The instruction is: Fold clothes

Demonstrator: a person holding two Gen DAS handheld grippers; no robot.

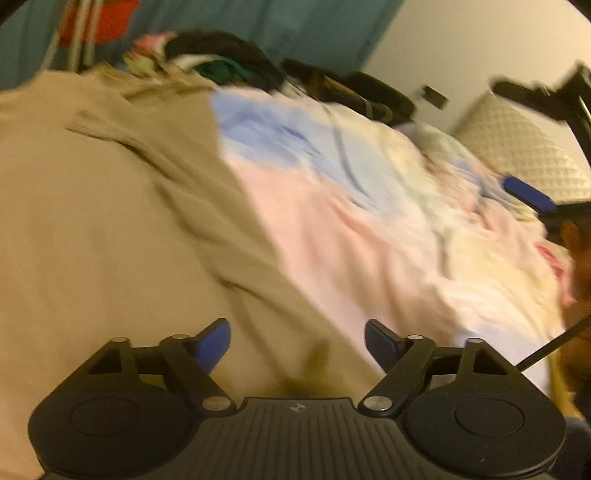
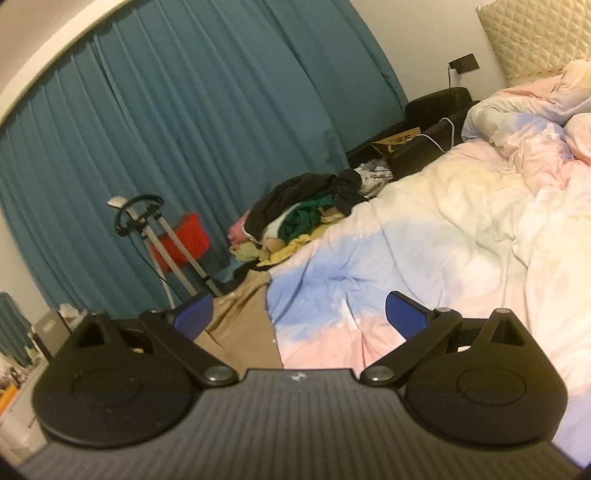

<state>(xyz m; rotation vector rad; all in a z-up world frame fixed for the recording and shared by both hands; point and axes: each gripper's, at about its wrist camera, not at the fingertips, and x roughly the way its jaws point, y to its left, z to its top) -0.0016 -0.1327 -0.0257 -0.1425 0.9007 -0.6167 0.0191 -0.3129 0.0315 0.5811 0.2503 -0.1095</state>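
a tan garment (image 1: 110,206) lies spread and creased on the bed, filling the left half of the left wrist view; that view is smeared by motion, so what kind of garment it is cannot be told. its right edge runs diagonally across the duvet (image 1: 369,221), a pastel cover in pink, blue and cream. in the right wrist view the same cloth shows as a narrow strip at the bed's near edge, just beyond the left finger

the left gripper (image 1: 297,341) hangs over the garment with its blue fingers (image 1: 214,345) spread wide and nothing between them; the cloth lies below the gap, and contact cannot be judged through the blur. the right gripper (image 2: 299,314) is also wide open and holds nothing, poised above the seam where tan cloth meets duvet. in the left view it appears at the far right as a blue fingertip over the bedding

further up the bed a pile of clothes (image 2: 306,214) sits at the duvet's far edge, dark, green, yellow and pink pieces heaped together. beyond it stands a black chair (image 2: 436,114) with a white cable (image 2: 443,133) draped on it. a quilted headboard (image 2: 539,33) rises at the top right. a teal curtain (image 2: 184,110) covers the wall behind, with a metal stand (image 2: 166,240) and something red (image 2: 188,236) in front of it
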